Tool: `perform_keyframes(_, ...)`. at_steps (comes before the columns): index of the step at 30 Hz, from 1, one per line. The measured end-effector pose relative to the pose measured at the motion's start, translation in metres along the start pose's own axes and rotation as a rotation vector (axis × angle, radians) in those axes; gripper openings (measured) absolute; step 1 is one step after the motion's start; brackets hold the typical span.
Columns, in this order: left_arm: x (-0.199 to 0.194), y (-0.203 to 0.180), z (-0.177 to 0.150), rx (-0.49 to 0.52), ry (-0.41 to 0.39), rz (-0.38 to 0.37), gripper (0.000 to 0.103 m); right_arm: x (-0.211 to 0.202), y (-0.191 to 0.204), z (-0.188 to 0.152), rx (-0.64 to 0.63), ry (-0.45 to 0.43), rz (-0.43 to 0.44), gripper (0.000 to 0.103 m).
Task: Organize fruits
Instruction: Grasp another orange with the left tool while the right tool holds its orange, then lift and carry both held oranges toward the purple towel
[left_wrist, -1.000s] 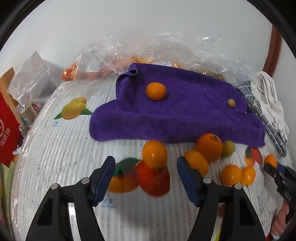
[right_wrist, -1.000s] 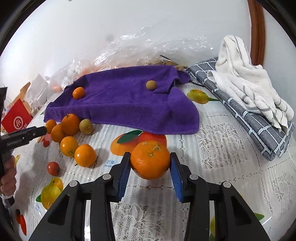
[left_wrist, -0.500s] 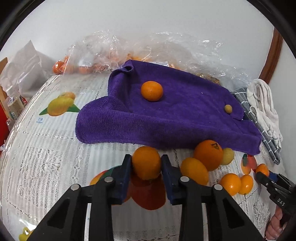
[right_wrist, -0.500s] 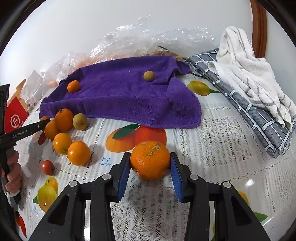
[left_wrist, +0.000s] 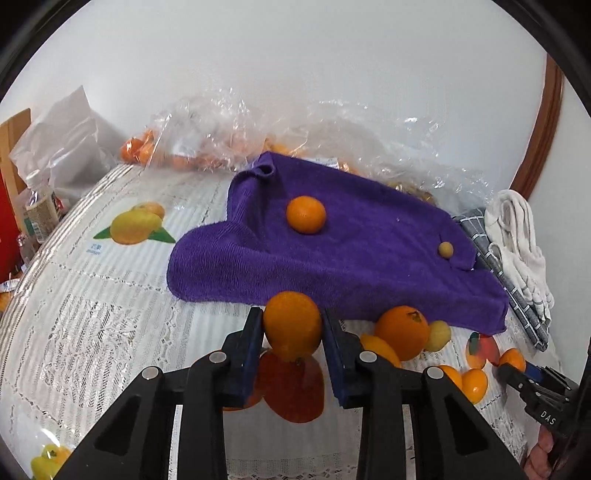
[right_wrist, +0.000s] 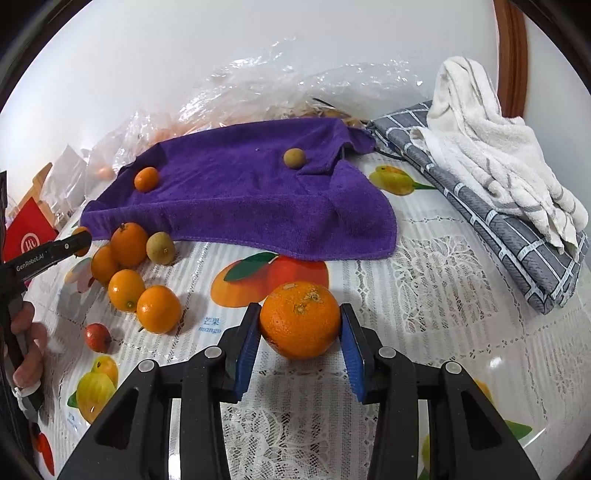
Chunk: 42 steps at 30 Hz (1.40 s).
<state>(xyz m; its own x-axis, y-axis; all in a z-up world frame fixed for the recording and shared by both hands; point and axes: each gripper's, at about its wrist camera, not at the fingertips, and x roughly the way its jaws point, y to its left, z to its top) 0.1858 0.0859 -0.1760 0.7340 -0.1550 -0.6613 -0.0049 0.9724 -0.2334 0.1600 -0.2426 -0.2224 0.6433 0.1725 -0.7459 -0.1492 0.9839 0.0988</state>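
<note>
My left gripper (left_wrist: 293, 325) is shut on a small orange (left_wrist: 293, 325) and holds it above the table, just short of the purple cloth (left_wrist: 369, 258). My right gripper (right_wrist: 299, 321) is shut on a larger orange (right_wrist: 300, 319) low over the tablecloth. On the purple cloth (right_wrist: 240, 199) lie one small orange (left_wrist: 306, 215) and a small brown fruit (left_wrist: 446, 249). Several loose oranges (right_wrist: 127, 291) and a greenish fruit (right_wrist: 161, 248) lie in a group before the cloth's left edge.
Clear plastic bags (left_wrist: 229, 140) with fruit lie behind the cloth by the wall. A grey checked cloth (right_wrist: 498, 221) with a white towel (right_wrist: 491, 147) on it lies at the right. A small red fruit (right_wrist: 97, 336) lies nearby. Bottles and a red box (left_wrist: 7, 229) stand at the left edge.
My left gripper has shut on the small orange and lifted it toward the purple cloth. My right gripper keeps its orange and has moved a little nearer the table.
</note>
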Motion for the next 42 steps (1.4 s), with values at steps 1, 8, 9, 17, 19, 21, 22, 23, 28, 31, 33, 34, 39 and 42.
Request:
perform_keyframes(1, -0.002, -0.002, 0.000, 0.005, -0.011, 0.002, 0.030, 0.000, 0.000, 0.000, -0.003, 0.001, -0.001, 0.041)
perform_keyframes(8, -0.015, -0.015, -0.002, 0.061, -0.078, -0.004, 0.030, 0.001, 0.001, -0.001, -0.004, 0.016, -0.022, 0.041)
perform_keyframes(9, -0.016, -0.016, -0.003, 0.065, -0.082, -0.011, 0.030, 0.001, 0.001, -0.001, -0.002, 0.019, -0.021, 0.041)
perform_keyframes(17, -0.028, -0.018, -0.003, 0.060, -0.149, -0.030, 0.030, -0.004, 0.002, -0.003, -0.013, -0.013, -0.007, 0.041)
perform_keyframes(19, -0.031, -0.017, -0.002, 0.049, -0.164, -0.035, 0.030, -0.005, 0.003, -0.003, -0.017, -0.018, -0.008, 0.041)
perform_keyframes(21, -0.034, -0.016, -0.002, 0.044, -0.177, -0.037, 0.030, -0.007, 0.003, -0.004, -0.018, -0.025, -0.006, 0.041)
perform_keyframes(22, -0.035, -0.016, -0.002, 0.041, -0.186, -0.035, 0.030, -0.007, 0.003, -0.004, -0.015, -0.028, -0.003, 0.041)
perform_keyframes(23, -0.036, -0.015, -0.002, 0.039, -0.193, -0.032, 0.030, -0.008, 0.002, -0.004, -0.010, -0.032, 0.000, 0.041)
perform_keyframes(28, -0.040, -0.013, -0.001, 0.028, -0.216, -0.026, 0.030, -0.011, -0.003, -0.005, 0.010, -0.046, 0.010, 0.041)
perform_keyframes(31, -0.042, -0.012, 0.000, 0.018, -0.231, -0.027, 0.030, -0.013, -0.007, -0.005, 0.028, -0.059, 0.012, 0.041)
perform_keyframes(33, -0.041, -0.011, 0.000, 0.010, -0.233, -0.027, 0.030, -0.014, -0.008, -0.005, 0.037, -0.064, 0.020, 0.041)
perform_keyframes(34, -0.041, -0.010, 0.000, 0.004, -0.232, -0.025, 0.030, -0.014, -0.008, -0.004, 0.039, -0.066, 0.018, 0.041)
perform_keyframes(39, -0.046, -0.008, 0.001, -0.008, -0.251, -0.034, 0.030, -0.016, -0.004, -0.003, 0.029, -0.073, 0.007, 0.041)
perform_keyframes(42, -0.048, -0.007, 0.001, -0.013, -0.256, -0.033, 0.030, -0.021, -0.003, 0.000, 0.033, -0.080, 0.017, 0.041)
